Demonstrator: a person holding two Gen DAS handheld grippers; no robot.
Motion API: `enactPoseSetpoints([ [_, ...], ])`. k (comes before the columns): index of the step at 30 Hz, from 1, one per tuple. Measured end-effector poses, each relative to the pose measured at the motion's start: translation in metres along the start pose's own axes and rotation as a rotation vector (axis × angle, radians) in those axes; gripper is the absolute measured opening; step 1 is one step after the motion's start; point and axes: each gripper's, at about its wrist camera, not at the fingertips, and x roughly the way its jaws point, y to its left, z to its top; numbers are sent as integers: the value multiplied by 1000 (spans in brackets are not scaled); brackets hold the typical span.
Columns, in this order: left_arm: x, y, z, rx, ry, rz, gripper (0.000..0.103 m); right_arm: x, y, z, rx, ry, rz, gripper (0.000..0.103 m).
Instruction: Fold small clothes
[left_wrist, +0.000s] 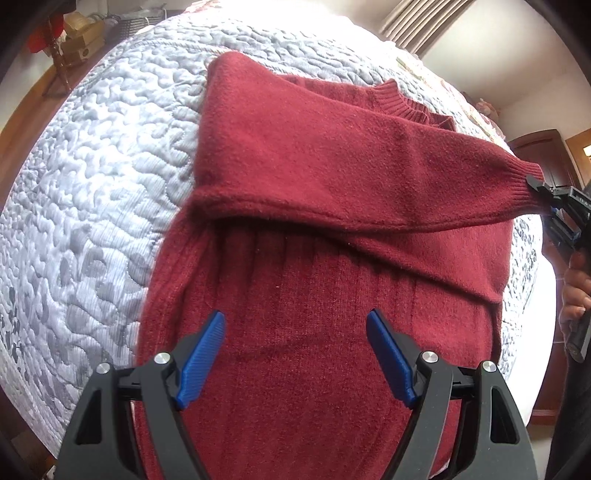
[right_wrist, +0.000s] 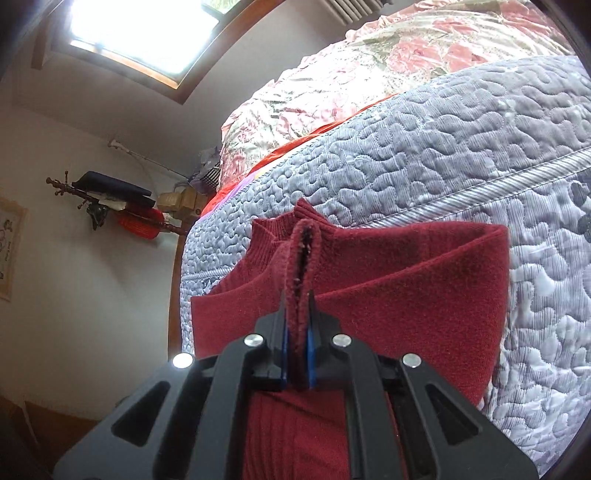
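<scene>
Your dark red knitted sweater (left_wrist: 314, 295) lies on the grey quilted bedspread (left_wrist: 92, 184), near its right edge. Your left gripper (left_wrist: 295, 354) hovers over the body, jaws apart. Your right gripper (right_wrist: 298, 354) clamps the ribbed sleeve cuff (right_wrist: 301, 258); pulling harder could drag the whole sweater askew.

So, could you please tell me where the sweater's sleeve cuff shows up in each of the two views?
Left wrist: the cuff is at the right edge, middle height, pinched by the right claw.
Right wrist: the cuff is at centre, standing up between the shut fingers.
Shared landmark: the sweater's ribbed collar, lying on the grey quilt.
</scene>
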Motion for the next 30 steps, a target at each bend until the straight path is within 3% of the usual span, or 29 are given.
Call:
enactPoseSetpoints([
  [8, 3, 7, 1, -2, -1, 13, 79, -25, -21, -23, 40, 1, -30, 6],
  [17, 4, 17, -1, -14, 1, 24, 79, -3, -70, -47, 116, 53, -113, 6],
  [20, 5, 19, -1, -14, 8, 33, 79, 2, -77, -45, 121, 53, -109, 13],
  [22, 6, 19, -1, -16, 10, 34, 79, 4, -84, -40, 141, 49, -112, 31],
  [25, 5, 17, 2, -5, 8, 36, 79, 5, -93, -33, 159, 42, -104, 32],
  [26, 5, 15, 3, 0, 8, 36, 79, 5, -95, -32, 161, 40, -102, 31],
  [28, 5, 11, 6, 8, 5, 35, 79, 4, -99, -32, 148, 42, -117, 6],
  [30, 7, 9, 8, 13, 7, 34, 79, 3, -107, -35, 145, 48, -131, 5],
])
